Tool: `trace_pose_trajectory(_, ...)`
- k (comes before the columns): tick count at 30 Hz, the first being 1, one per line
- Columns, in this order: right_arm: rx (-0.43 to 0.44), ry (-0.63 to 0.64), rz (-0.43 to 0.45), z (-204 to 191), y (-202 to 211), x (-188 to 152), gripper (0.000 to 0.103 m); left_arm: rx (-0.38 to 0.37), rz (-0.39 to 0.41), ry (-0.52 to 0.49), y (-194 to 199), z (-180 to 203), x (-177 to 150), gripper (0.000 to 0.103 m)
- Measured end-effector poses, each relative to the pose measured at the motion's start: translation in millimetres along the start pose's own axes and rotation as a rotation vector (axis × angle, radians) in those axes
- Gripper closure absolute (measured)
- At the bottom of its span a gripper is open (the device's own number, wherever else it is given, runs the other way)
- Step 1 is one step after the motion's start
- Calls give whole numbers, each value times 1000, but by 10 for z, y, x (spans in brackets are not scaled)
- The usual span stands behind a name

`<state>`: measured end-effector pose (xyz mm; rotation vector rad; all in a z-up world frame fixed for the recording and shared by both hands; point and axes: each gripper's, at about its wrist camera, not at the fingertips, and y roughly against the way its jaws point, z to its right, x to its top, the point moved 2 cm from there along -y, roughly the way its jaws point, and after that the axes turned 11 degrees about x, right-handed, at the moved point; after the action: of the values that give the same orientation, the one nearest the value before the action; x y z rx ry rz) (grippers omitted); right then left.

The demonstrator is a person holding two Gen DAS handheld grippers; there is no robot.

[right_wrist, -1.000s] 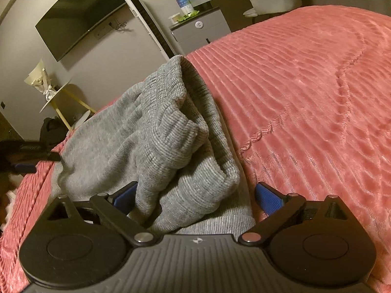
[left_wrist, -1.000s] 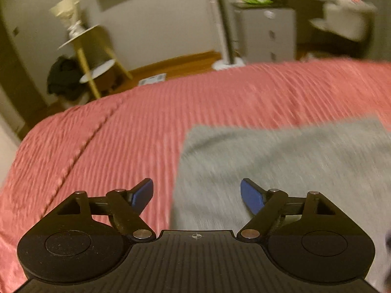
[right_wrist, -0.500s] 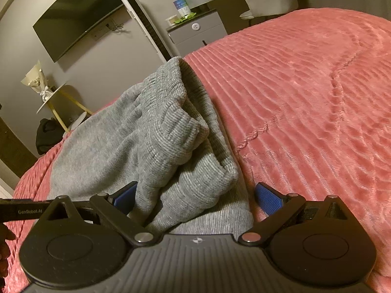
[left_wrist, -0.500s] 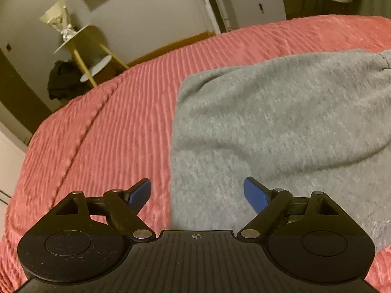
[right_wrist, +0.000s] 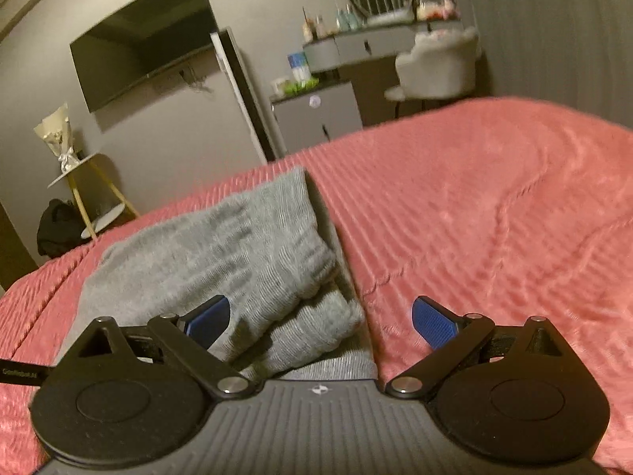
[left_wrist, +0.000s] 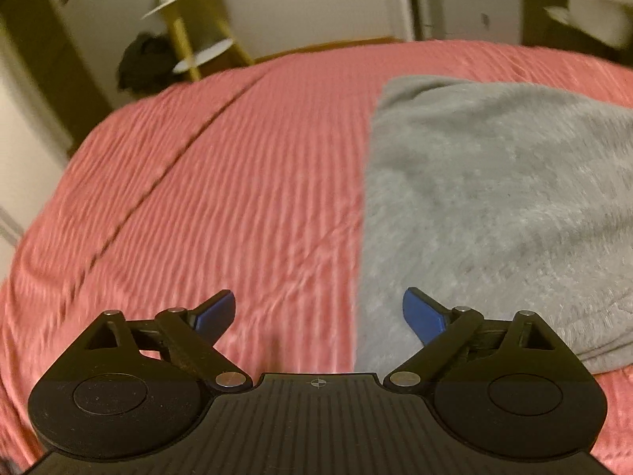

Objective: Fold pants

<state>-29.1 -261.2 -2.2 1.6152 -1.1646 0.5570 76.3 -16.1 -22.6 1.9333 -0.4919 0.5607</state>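
Note:
Grey knit pants (left_wrist: 498, 206) lie folded in a flat stack on a pink ribbed bedspread (left_wrist: 237, 182). My left gripper (left_wrist: 319, 312) hovers over the stack's left edge, its jaws opening wide, with nothing pressed between the blue pads. In the right wrist view the same pants (right_wrist: 221, 253) show a bunched, ribbed waistband end near the camera. My right gripper (right_wrist: 320, 318) stands open above that end; the fabric lies below and between the fingers without being pinched.
The bedspread (right_wrist: 494, 213) stretches away to the right. Beyond the bed stand a yellow-legged side table (left_wrist: 194, 27), a dark bag (right_wrist: 55, 229) on the floor, a wall TV (right_wrist: 146, 39), a grey cabinet (right_wrist: 316, 114) and a white chair (right_wrist: 439, 67).
Left gripper slid left, so the pants' left edge now sits between its pads; its jaws spread slightly. Right gripper rose and tilted up, and the waistband end looks smaller and lower.

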Motion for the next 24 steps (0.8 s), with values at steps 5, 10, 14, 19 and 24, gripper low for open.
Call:
trace_pose_trajectory(5,8,72,69,-157,268,46,29,-6,-48,179,153,-352,-245,7)
trace_pose_trajectory(10,-2,189,83,-386,252,86,57,-42,-81,276,240,-604,-399,7)
trace_pose_trajectory(14,56,231,-29,-544,-53,3,53,-83,-147,329,174,-654,-490,7)
trace_pose_trajectory(19,2,385,-220,-713,-153,-265,48,-173,-165,368,133,-685,-515,7)
trace_pose_trajectory(24,-15,201,-224,-402,2,-63,33,-254,-144,306,132,-548,-435,7)
